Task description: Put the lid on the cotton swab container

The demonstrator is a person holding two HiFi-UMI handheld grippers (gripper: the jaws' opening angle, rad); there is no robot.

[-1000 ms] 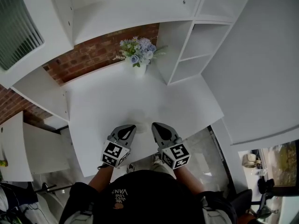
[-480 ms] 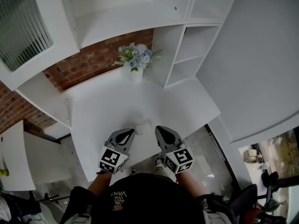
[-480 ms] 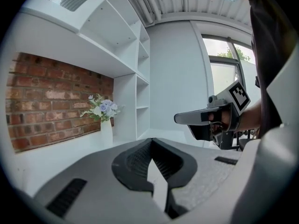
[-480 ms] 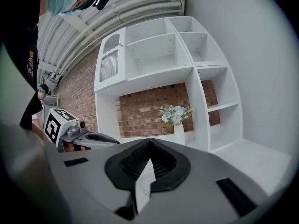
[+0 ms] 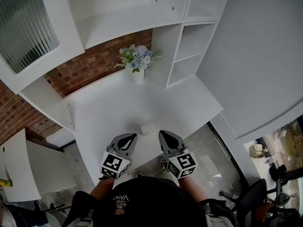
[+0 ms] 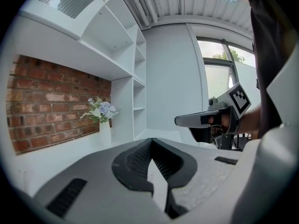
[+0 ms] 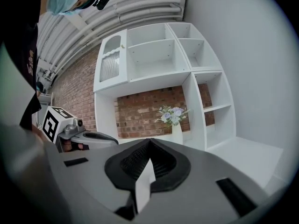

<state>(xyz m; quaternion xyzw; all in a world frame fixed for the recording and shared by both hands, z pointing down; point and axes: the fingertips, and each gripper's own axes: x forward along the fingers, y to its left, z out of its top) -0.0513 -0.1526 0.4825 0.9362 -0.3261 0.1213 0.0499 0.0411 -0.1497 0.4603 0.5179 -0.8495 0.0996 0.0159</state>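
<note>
Your left tool (image 5: 132, 137): jaws closed together, nothing in them, low over the near edge of the white surface (image 5: 99, 112). Vase of flowers (image 5: 138, 69) far back by the brick wall (image 5: 85, 67). Small white container (image 5: 148, 128) on the surface, just beyond and between both tools; lid too small to tell. Your right tool (image 5: 162, 135): jaws closed together, empty.

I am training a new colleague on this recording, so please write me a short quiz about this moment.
1. True or false: the left gripper holds something.
2. What stands at the back of the desk? A) a vase of flowers B) a lamp C) a kettle
3. Is the right gripper open or shut?
Key: 1 false, it is shut and empty; 2 A; 3 shut.
</note>
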